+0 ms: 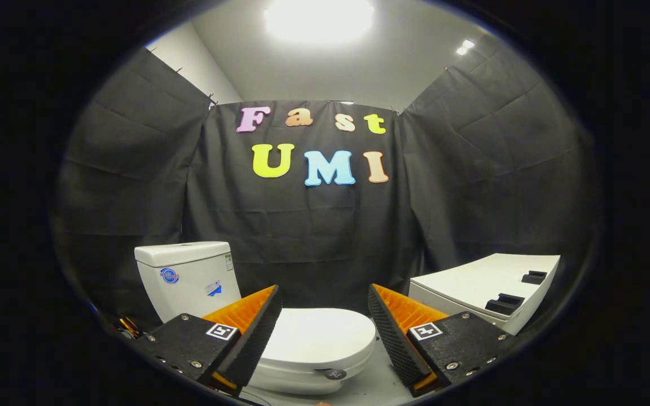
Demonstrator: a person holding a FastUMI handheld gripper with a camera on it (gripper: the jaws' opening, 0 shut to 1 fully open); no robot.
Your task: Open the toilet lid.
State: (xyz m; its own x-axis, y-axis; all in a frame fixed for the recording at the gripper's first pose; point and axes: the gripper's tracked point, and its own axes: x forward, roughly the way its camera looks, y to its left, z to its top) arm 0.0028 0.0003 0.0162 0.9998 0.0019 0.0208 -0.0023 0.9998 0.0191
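The claw (322,332) hovers wide open with nothing in its grip, and the closed toilet lid (316,338) lies flat on the bowl between and just beyond its two fingers, touched by neither. Behind the lid's left rear corner stands the white tank (187,279), bearing a round blue sticker and smaller labels too small to read. To the right, beyond the right finger, a white slab-like fixture (486,293) with dark recesses is partly hidden by that finger, its nature hard to make out.
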